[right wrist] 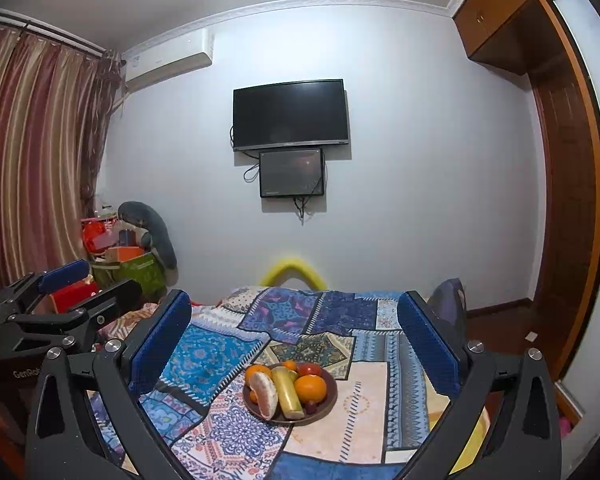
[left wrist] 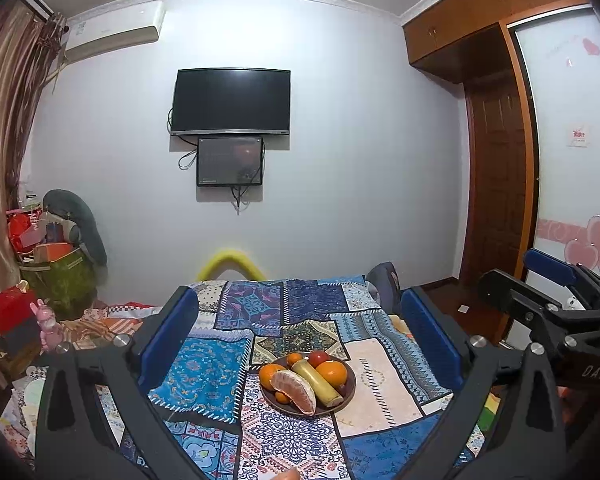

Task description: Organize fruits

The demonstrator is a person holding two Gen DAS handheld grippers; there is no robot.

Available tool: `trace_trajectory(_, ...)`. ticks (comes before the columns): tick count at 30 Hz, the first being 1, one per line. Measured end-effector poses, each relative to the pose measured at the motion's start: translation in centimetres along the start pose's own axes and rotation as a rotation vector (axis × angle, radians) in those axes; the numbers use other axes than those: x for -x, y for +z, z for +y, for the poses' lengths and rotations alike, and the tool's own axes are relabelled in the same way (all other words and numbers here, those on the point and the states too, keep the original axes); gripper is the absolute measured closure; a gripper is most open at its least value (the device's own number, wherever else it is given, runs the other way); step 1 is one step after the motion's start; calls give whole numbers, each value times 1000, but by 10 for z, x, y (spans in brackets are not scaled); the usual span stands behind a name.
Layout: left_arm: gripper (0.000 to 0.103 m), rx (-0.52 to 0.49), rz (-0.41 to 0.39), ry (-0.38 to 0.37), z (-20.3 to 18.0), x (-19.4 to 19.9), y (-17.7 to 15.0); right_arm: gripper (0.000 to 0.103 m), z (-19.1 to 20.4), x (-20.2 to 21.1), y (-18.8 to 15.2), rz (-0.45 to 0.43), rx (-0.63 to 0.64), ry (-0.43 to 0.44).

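Note:
A brown plate (left wrist: 351,389) (right wrist: 329,407) sits on a patchwork cloth (left wrist: 204,376) (right wrist: 204,364). It holds oranges (left wrist: 332,373) (right wrist: 310,387), a banana (left wrist: 317,383) (right wrist: 287,394), a peeled citrus segment (left wrist: 294,390) (right wrist: 265,394) and a red fruit (left wrist: 318,358) (right wrist: 309,369). My left gripper (left wrist: 299,295) is open, above and short of the plate, with nothing between its blue pads (left wrist: 172,332). My right gripper (right wrist: 294,297) is also open and empty, at a similar distance. Each gripper shows at the side of the other's view: the right gripper (left wrist: 518,276), the left gripper (right wrist: 80,286).
The cloth covers a bed with a yellow foam arch (left wrist: 230,266) at its far end. Bags and boxes (left wrist: 52,264) pile up on the left by the curtain (right wrist: 32,152). A wardrobe (left wrist: 496,200) stands right. A TV (left wrist: 231,102) hangs on the far wall.

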State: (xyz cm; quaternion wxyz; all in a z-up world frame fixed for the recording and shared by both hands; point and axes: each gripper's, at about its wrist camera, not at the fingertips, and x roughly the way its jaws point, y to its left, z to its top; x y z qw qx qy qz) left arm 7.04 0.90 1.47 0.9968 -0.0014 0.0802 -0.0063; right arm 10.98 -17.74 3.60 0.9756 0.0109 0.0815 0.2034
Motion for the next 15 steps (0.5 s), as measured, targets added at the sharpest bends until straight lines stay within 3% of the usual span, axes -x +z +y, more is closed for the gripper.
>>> trace_trajectory(15, 0, 3, 5, -7, 1, -1, 0, 0, -1, -1, 1, 5, -6, 5)
